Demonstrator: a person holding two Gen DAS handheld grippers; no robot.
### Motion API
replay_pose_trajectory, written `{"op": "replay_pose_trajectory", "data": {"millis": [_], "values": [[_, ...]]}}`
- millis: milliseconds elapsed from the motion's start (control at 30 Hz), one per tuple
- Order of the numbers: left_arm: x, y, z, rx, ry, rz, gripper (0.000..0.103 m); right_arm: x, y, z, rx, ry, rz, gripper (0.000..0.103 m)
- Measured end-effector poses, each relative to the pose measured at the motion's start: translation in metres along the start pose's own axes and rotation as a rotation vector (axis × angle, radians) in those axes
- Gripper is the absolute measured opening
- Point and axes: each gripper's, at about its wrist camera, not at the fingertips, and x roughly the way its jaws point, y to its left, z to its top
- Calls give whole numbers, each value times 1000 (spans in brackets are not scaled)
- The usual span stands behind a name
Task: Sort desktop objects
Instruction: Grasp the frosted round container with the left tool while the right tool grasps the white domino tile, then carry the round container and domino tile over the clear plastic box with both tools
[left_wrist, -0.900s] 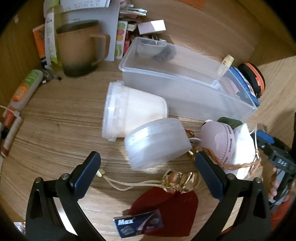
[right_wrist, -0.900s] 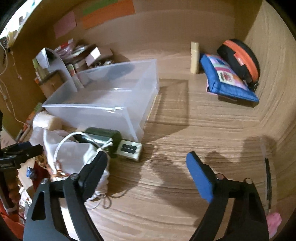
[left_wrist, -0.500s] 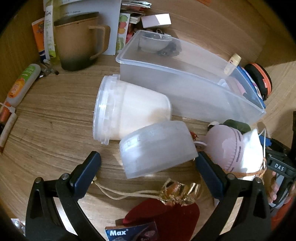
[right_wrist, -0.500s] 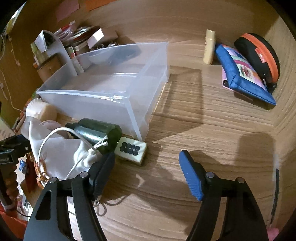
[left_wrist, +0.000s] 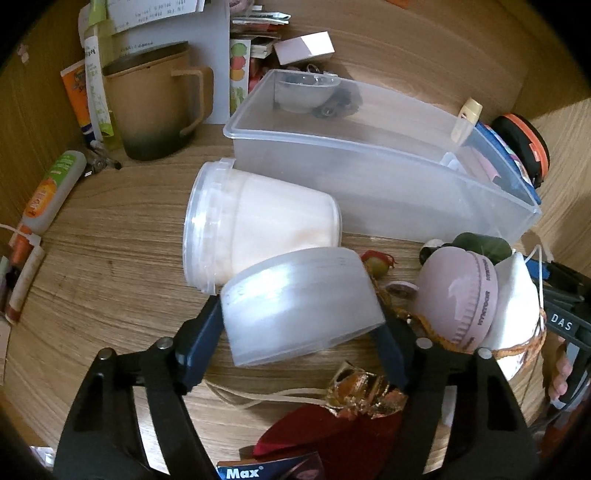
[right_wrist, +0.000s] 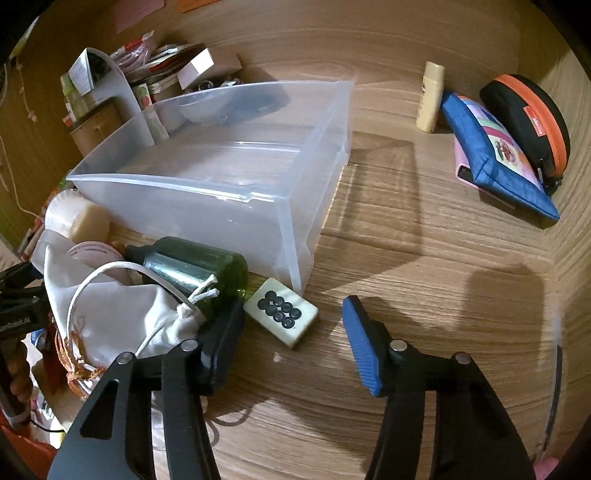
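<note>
Now left claw clamps the frosted tub, right claw spread empty

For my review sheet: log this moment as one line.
left gripper: shut on frosted tub | right gripper: open, over mahjong tile | clear bin: nearly empty

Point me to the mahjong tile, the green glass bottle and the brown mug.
mahjong tile (right_wrist: 281, 313), right wrist view, on its dotted top face.
green glass bottle (right_wrist: 192, 269), right wrist view, on its side wall.
brown mug (left_wrist: 147, 107), left wrist view, on its outer wall.
</note>
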Motion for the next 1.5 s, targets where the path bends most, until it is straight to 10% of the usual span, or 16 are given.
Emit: {"op": "replay_pose_trajectory", "data": {"millis": [1500], "values": [[-87, -8, 50, 57, -212, -76, 68, -106, -10, 34, 54, -299, 57, 37]]}}
